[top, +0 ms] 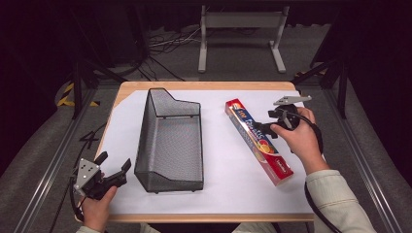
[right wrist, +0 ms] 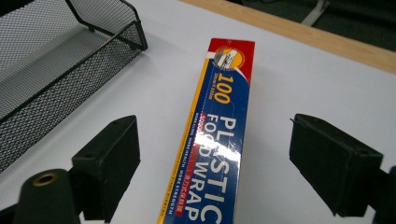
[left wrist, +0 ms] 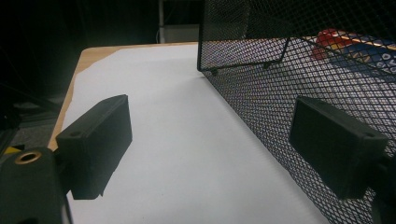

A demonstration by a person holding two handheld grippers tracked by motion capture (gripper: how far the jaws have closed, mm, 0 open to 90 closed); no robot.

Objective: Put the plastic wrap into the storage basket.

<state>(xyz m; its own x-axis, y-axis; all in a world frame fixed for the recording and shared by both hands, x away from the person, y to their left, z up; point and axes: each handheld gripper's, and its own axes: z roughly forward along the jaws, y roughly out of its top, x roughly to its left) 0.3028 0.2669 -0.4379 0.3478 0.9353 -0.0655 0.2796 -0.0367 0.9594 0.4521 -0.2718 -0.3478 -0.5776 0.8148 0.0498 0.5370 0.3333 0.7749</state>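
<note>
Item in hand: box of plastic wrap (right wrist: 219, 140) — long, narrow, blue with red end and yellow edge, lying flat on the white sheet right of the mesh basket (top: 170, 141). My right gripper (right wrist: 215, 172) straddles it, jaws wide, not pressing; I should centre over its width, lower squarely, then close. My left gripper (left wrist: 210, 140) rests open beside the basket's wall.
</note>
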